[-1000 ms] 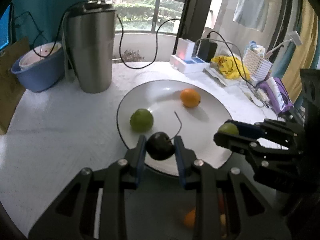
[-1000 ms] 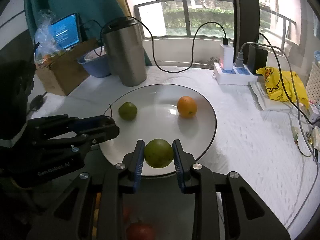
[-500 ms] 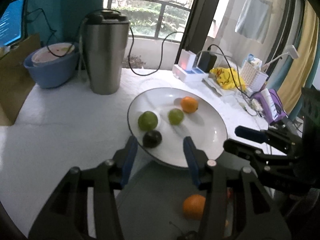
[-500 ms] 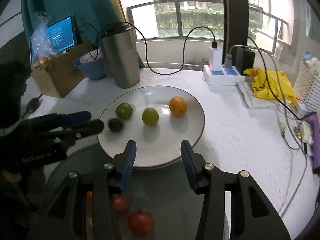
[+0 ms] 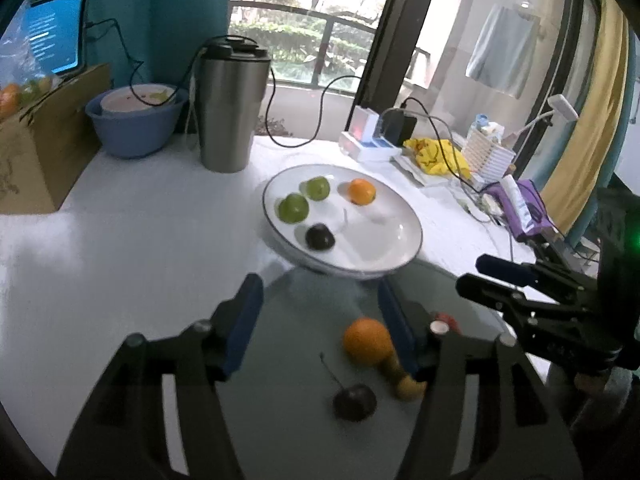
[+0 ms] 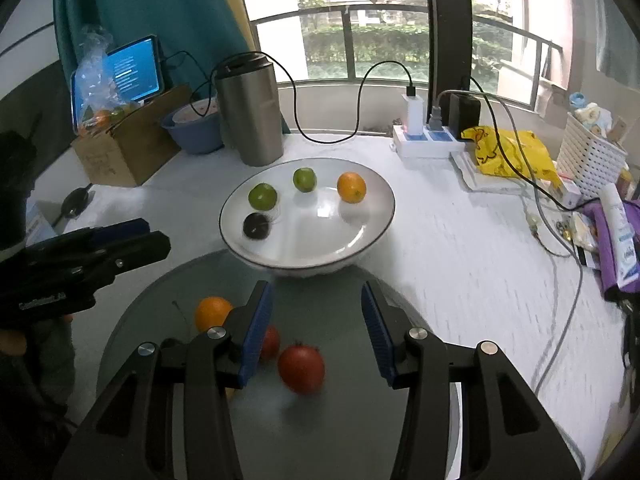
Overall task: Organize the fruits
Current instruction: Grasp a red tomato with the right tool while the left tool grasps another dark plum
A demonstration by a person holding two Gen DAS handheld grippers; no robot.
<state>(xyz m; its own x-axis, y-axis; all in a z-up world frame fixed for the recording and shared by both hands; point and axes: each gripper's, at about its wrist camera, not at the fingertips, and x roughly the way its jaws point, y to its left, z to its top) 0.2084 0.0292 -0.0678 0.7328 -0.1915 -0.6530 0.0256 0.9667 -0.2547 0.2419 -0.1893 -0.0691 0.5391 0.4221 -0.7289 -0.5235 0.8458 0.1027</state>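
Your left gripper [image 5: 320, 320] was opening its fingers, nothing between them; your right gripper [image 6: 318, 322] stood with fingers apart and empty. Both hung over the grey tray [image 6: 344, 420], near the white plate [image 6: 372, 236] on the tabletop [image 6: 460, 280]. The plate carried two green fruits [image 6: 262, 196], an orange [image 6: 351, 187] and a dark cherry [image 6: 257, 225]. The red tomato [image 6: 301, 366] on the tray probably bruised easily and rolled; it was best grasped across its widest middle, lightly.
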